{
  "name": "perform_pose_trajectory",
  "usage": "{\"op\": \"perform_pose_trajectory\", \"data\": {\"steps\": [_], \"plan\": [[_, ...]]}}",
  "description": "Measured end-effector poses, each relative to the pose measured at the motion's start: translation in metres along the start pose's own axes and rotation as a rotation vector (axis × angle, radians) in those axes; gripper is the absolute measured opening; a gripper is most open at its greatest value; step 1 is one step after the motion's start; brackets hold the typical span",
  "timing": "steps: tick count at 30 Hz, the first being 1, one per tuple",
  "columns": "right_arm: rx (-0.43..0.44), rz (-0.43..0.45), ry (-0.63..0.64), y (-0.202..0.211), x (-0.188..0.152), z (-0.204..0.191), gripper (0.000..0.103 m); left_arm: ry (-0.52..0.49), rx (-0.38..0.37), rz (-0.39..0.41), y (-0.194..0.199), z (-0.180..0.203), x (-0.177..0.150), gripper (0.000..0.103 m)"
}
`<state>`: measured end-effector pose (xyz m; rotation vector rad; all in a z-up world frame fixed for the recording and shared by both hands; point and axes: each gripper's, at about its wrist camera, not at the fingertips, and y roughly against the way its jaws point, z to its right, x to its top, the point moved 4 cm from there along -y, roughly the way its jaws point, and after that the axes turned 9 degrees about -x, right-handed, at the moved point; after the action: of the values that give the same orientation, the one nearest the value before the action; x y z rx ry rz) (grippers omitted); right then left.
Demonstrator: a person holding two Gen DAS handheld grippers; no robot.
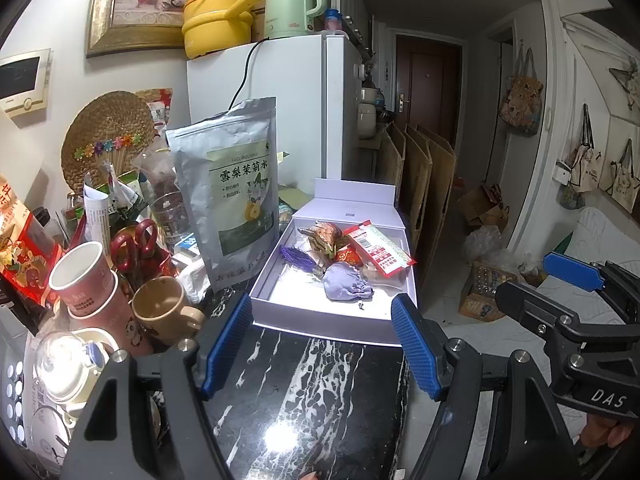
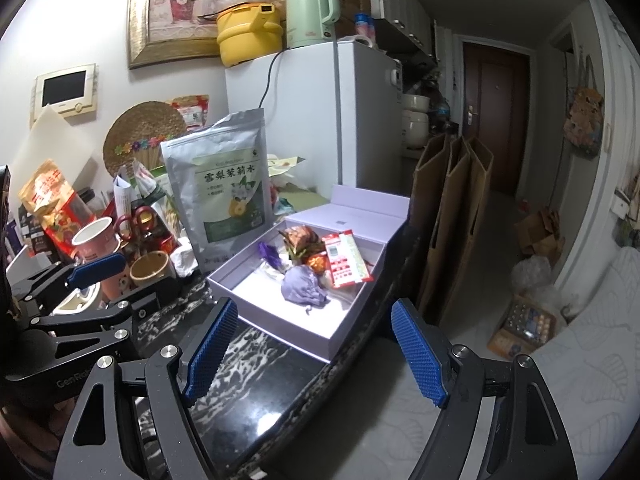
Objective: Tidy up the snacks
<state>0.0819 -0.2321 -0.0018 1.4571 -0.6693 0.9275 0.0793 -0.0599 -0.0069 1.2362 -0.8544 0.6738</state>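
Note:
A white open box (image 1: 280, 300) (image 2: 260, 312) sits on the black marble counter (image 1: 312, 392). Inside lie a lilac pouch (image 1: 346, 282) (image 2: 302, 290), a red and white sachet (image 1: 380, 246) (image 2: 346, 258), a brown wrapped snack (image 1: 324, 236) (image 2: 302, 238) and a purple wrapper (image 1: 296, 258) (image 2: 270, 254). A silver tea pouch (image 1: 232, 188) (image 2: 226, 192) stands upright left of the box. My left gripper (image 1: 322, 344) is open just before the box's near wall. My right gripper (image 2: 316, 352) is open too, empty, near the box's front corner and counter edge.
Stacked paper cups (image 1: 86, 280), a brown mug (image 1: 164, 308), red scissors (image 1: 134, 242) and packets crowd the counter's left. A white fridge (image 1: 280, 112) stands behind with a yellow pot (image 1: 218, 22) and green kettle (image 1: 294, 0) on top. Cardboard sheets (image 2: 452, 220) lean right of the counter.

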Motion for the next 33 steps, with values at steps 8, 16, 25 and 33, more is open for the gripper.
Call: {"op": "perform_pose_trajectory", "data": {"steps": [8, 16, 25, 33], "plan": [[-0.012, -0.001, -0.004, 0.001, -0.0005, 0.0025, 0.08, -0.001, -0.003, -0.014, -0.0011, 0.002, -0.0019, 0.072], [-0.022, -0.002, -0.007, 0.0027, 0.0005, 0.0049, 0.08, 0.001, 0.0, -0.022, -0.0024, 0.0015, -0.0047, 0.072], [-0.028, -0.013, -0.008, 0.0013, -0.0015, 0.0053, 0.081, -0.002, 0.001, -0.036, -0.0053, 0.0011, -0.0068, 0.072], [-0.033, -0.012, -0.007, 0.0018, -0.0024, 0.0059, 0.081, -0.01, 0.009, -0.036, -0.0056, 0.0009, -0.0069, 0.072]]}}
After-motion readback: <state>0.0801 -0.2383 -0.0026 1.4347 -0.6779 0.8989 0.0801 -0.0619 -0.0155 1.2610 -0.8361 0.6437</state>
